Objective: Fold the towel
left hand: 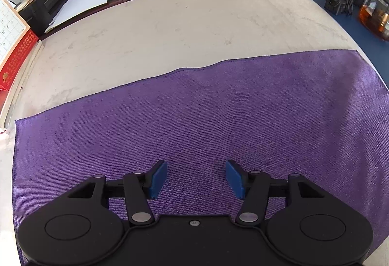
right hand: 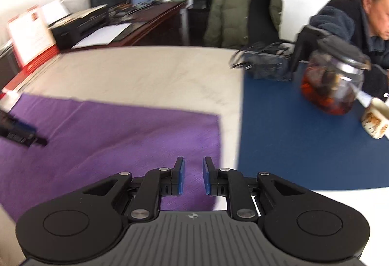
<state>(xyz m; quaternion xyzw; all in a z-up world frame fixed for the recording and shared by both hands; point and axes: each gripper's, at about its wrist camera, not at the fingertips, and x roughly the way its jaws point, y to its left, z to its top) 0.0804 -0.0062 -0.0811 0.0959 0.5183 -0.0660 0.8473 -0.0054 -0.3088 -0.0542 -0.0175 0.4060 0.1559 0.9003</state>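
The purple towel (left hand: 218,120) lies flat across the pale table (left hand: 170,22), its right edge just short of the blue mat (right hand: 304,149). To fold well, each gripper should probably pinch one near corner cleanly, lift together, and carry the edge over square to the far hem. The left gripper (left hand: 196,178) tilts steeply down over the towel's near-middle, jaws released, nothing between them. The right gripper (right hand: 193,176) hangs above the towel's right edge, jaws narrowly parted and empty.
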